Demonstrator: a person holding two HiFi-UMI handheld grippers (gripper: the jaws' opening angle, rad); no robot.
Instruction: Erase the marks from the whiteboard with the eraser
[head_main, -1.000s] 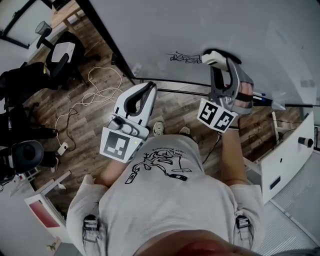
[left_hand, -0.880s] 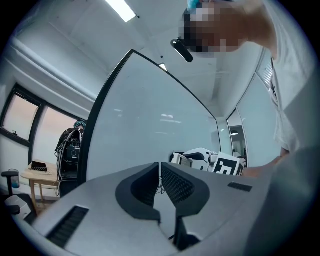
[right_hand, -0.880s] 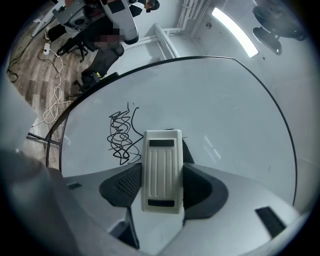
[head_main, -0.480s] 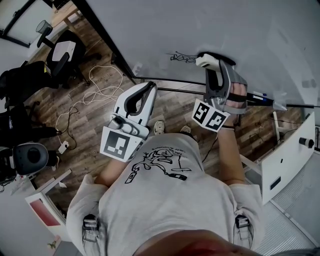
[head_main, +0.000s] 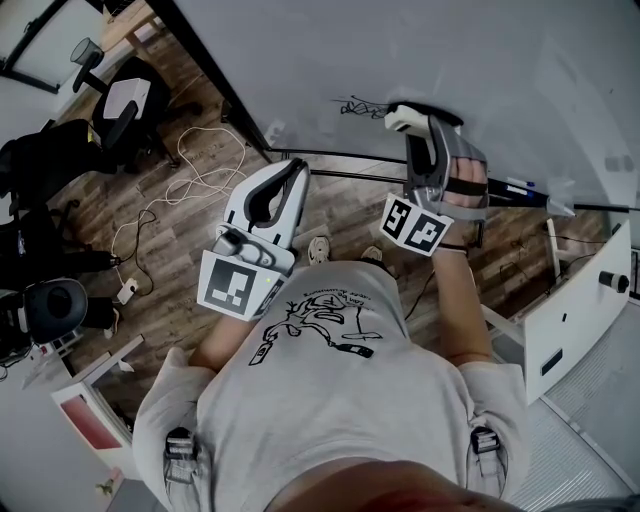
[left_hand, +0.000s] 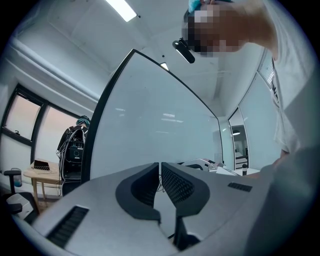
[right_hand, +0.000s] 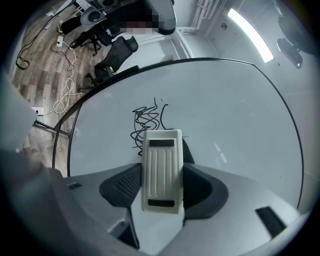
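Observation:
A white eraser (right_hand: 161, 170) is clamped in my right gripper (right_hand: 161, 187) and pressed against the whiteboard (right_hand: 225, 115). Its front edge touches the lower end of a black scribble (right_hand: 148, 119). From the head view the eraser (head_main: 408, 120) sits just right of the scribble (head_main: 362, 105) near the board's (head_main: 520, 70) lower edge, held by the right gripper (head_main: 420, 130). My left gripper (head_main: 292, 180) hangs lower, away from the board, jaws together and empty. Its jaws (left_hand: 160, 182) show closed, with the whiteboard (left_hand: 155, 130) ahead.
A marker tray rail (head_main: 330, 157) runs below the board, with markers (head_main: 525, 188) at its right. An office chair (head_main: 120, 100) and loose cables (head_main: 200, 170) lie on the wooden floor at left. A white cabinet (head_main: 570, 300) stands at right.
My right gripper has slid the eraser left along the board, closing on the scribble. The left gripper has barely moved.

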